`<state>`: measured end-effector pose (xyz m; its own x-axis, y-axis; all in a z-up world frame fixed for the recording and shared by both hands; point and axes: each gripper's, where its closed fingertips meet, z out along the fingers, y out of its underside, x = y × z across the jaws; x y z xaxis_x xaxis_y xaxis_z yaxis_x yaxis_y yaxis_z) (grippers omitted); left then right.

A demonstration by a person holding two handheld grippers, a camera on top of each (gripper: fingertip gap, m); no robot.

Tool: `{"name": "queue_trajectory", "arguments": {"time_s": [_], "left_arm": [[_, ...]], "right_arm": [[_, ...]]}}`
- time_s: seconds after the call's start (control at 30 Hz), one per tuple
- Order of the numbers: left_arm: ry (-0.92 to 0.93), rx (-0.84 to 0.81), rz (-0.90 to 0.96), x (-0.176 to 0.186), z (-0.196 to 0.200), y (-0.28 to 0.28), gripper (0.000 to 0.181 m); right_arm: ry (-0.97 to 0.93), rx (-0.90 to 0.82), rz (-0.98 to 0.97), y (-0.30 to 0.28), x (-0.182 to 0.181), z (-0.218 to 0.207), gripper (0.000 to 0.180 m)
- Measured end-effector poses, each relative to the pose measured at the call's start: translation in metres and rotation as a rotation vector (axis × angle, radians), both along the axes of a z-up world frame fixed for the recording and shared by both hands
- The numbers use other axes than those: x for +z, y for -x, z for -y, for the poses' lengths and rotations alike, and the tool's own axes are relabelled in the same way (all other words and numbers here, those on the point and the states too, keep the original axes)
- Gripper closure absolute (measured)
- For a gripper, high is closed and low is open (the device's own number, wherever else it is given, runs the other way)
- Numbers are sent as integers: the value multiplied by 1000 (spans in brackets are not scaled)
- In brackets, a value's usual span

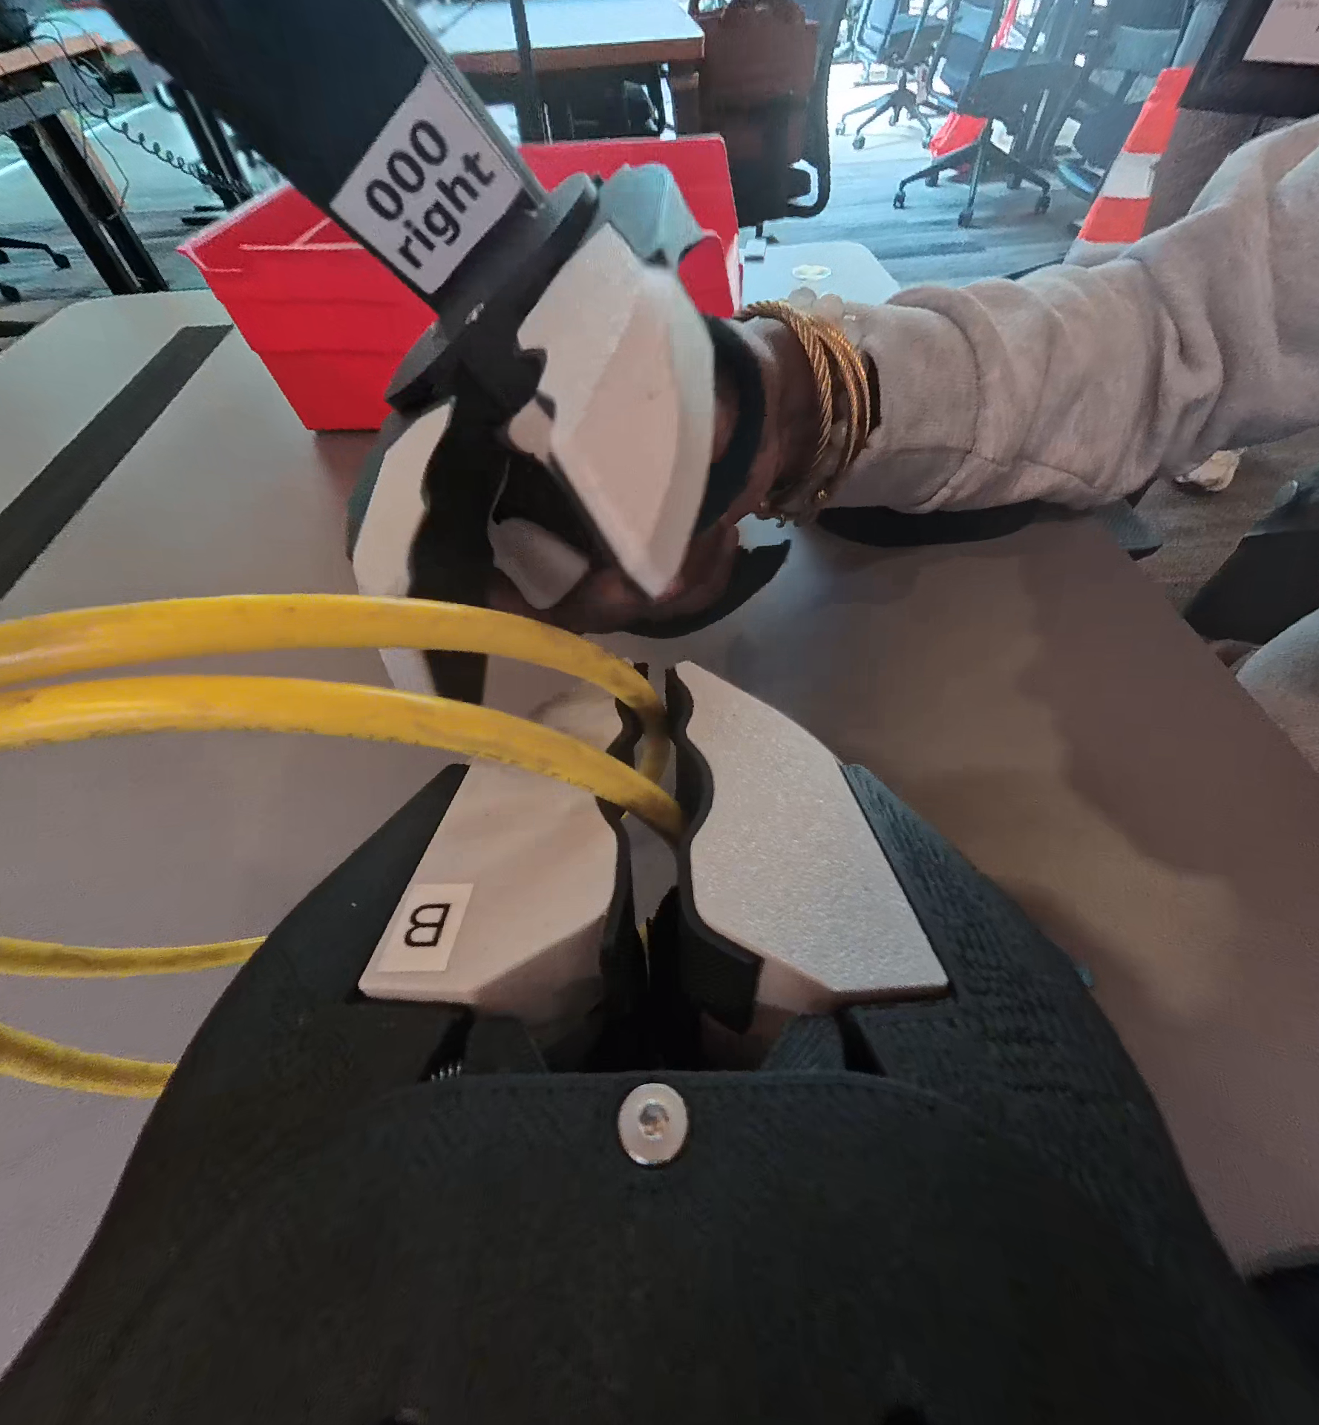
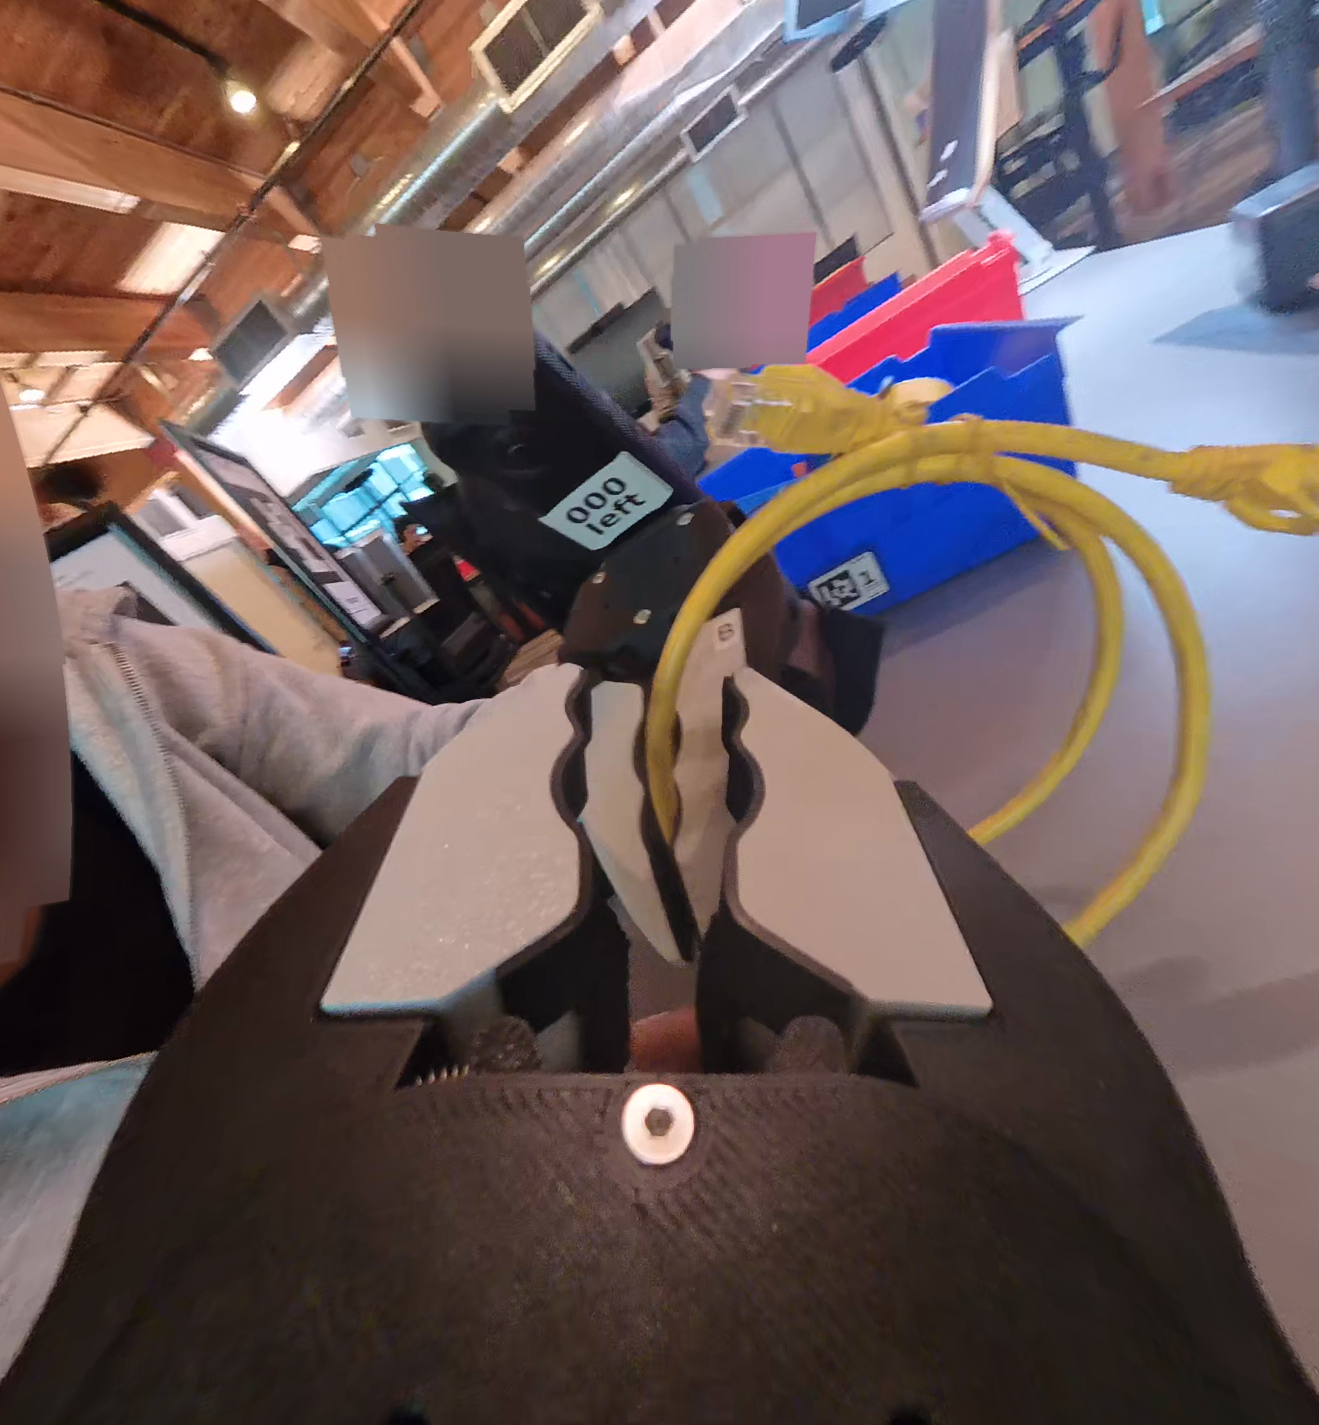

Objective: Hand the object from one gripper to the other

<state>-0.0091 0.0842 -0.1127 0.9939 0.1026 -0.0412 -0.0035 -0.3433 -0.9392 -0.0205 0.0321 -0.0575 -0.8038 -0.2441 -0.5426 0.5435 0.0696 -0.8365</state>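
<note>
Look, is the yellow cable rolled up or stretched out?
Rolled up. The cable curls in round loops, with both plugs meeting near the top. The left gripper pinches the loops; the right gripper is open around them.

Left gripper: black plastic body, layered printed texture, matt; grey finger faces finely grainy, matt. Bright metal screw in the body, shiny. Right gripper: same rough black plastic and matt grey grainy faces. Yellow cable: smooth plastic jacket, slight sheen, a few dark scuffs; clear plastic plug at one end. Table: smooth grey, low gloss. Sleeve: soft grey cloth. Bangles: twisted gold-coloured metal. Red bin and blue bin: smooth glossy plastic.
</note>
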Motion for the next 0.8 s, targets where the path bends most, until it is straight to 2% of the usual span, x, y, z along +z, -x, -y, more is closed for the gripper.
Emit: {"name": "queue_trajectory", "arguments": {"time_s": [0.07,0.13,0.2,0.3,0.4,0.5,0.6,0.63,0.73,0.8], "left_arm": [[36,-6,-4,-6,0,-1,176],[44,-11,-18,-7,-1,-2,176],[22,23,-15,-4,0,3,174],[-135,42,61,18,5,7,147],[-338,47,182,49,14,12,140],[-497,48,259,71,22,15,145],[-550,26,273,79,26,13,169],[-547,17,269,79,25,12,171],[-515,-14,225,77,21,5,175],[-445,7,161,68,19,6,175]], "right_arm": [[15,38,9,-7,1,3,151],[-8,-3,-54,-5,-4,5,172],[-15,-47,-114,0,-3,2,172],[21,-102,-212,5,7,-5,174],[26,-148,-384,6,10,-8,174],[-8,-153,-532,0,5,-4,174],[-63,-134,-640,-7,-6,2,174],[-75,-137,-659,-8,-8,4,174],[-75,-109,-623,-10,-9,3,170],[-11,-36,-491,-15,-1,-3,149]]}}
